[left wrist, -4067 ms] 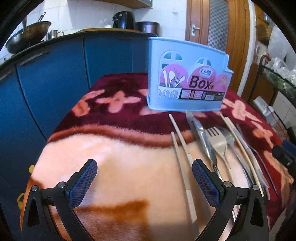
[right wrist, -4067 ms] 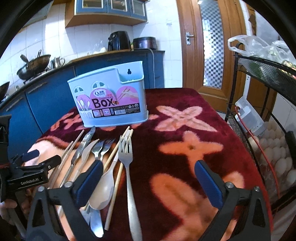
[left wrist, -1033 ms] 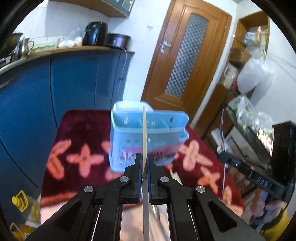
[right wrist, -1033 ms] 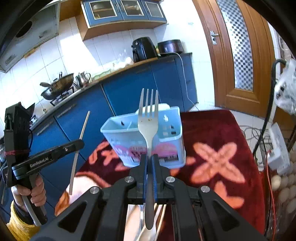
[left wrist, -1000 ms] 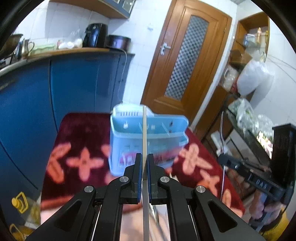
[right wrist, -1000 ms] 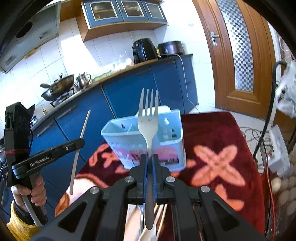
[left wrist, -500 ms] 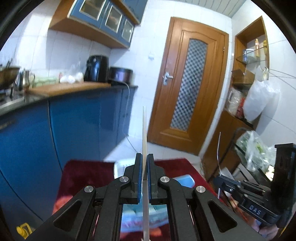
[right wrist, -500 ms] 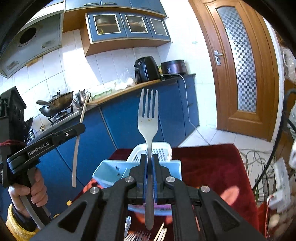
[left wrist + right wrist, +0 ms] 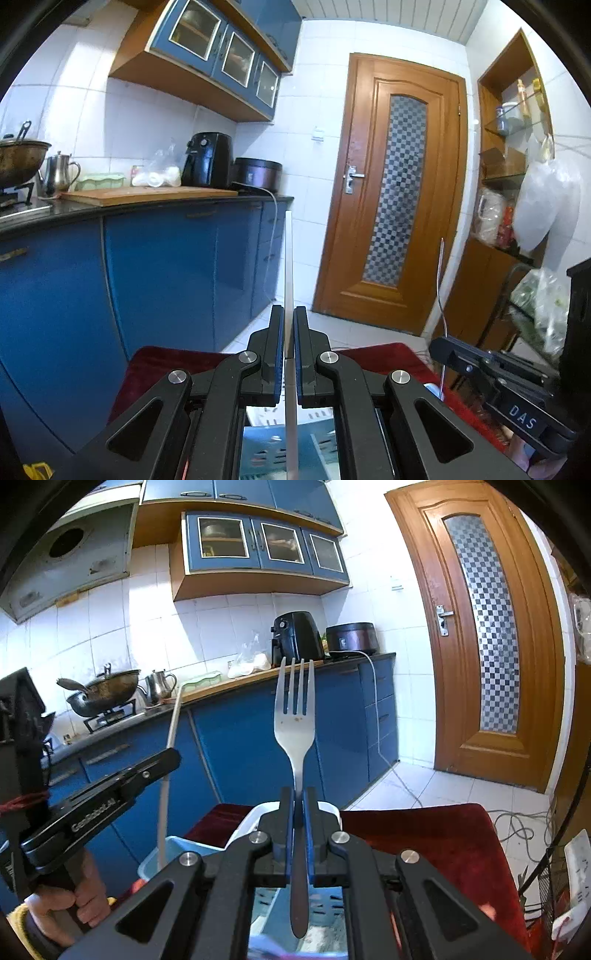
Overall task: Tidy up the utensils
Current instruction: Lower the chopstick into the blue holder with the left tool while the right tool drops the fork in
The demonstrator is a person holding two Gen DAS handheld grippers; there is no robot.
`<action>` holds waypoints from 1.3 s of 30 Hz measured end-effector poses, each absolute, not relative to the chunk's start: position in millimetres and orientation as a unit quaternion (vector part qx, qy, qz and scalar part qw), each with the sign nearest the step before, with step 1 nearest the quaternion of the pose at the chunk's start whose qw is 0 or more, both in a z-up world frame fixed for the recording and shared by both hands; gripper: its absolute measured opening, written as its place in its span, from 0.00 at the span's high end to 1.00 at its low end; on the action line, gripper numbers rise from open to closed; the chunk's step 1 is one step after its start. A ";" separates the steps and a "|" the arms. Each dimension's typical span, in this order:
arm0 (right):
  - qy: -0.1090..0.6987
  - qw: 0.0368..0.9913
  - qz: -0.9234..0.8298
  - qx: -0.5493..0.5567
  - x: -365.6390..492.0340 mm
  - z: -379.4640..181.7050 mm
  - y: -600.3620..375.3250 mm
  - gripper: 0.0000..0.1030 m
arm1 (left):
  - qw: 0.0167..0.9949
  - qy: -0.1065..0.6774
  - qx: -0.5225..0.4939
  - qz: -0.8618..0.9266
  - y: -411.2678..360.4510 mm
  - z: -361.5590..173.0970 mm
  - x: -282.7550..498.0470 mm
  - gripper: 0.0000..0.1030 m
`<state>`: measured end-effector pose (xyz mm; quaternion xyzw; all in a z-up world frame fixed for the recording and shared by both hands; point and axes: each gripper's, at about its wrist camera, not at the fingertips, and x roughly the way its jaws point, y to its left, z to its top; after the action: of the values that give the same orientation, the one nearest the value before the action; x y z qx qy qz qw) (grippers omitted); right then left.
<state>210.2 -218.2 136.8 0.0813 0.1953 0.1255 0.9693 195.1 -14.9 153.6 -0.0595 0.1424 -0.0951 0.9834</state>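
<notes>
The left tool (image 9: 289,350) is clamped on a pale chopstick (image 9: 289,258), which stands upright between the blue pads and runs down past them toward the light blue utensil box (image 9: 273,454) directly below. In the right wrist view the same chopstick (image 9: 168,771) reaches down to the near corner of the box (image 9: 177,853); whether its tip is already inside is hard to judge from here. The right tool (image 9: 299,834) is closed on the handle of a metal fork (image 9: 295,716), tines pointing up, handle end hanging over the box's open top. The fork (image 9: 439,295) shows edge-on in the left wrist view, rising from the right tool (image 9: 443,343). The box sits on a table covered with a dark red cloth (image 9: 443,834). Beyond stand blue cabinets (image 9: 166,273), a black air fryer (image 9: 295,635) and a wooden door (image 9: 399,192).
</notes>
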 end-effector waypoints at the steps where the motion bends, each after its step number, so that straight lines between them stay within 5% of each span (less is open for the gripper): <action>1: 0.195 0.970 0.124 0.079 213.3 132.7 -217.7 0.94 | 0.984 0.139 -0.055 -0.093 -14.8 148.8 196.5 0.96; 24: 0.217 0.966 0.125 0.060 212.3 104.9 -214.1 0.92 | 0.982 0.155 -0.037 -0.102 -24.1 100.8 190.2 0.95; 26: 0.221 0.965 0.128 0.067 209.8 105.1 -214.0 0.82 | 0.981 0.161 -0.036 -0.104 -23.8 100.2 188.1 0.95; 29: 0.218 0.965 0.127 0.075 203.7 108.7 -214.3 0.69 | 0.978 0.173 -0.033 -0.116 -24.9 101.4 185.3 0.90; 39: 0.204 0.970 0.114 0.068 177.3 136.7 -211.5 0.68 | 0.977 0.170 -0.042 -0.124 -17.6 116.4 158.4 0.69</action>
<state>177.3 -211.5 136.7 0.0684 0.2042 0.1135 0.9699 158.4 -17.6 116.4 -0.0418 0.1701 -0.1244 0.9766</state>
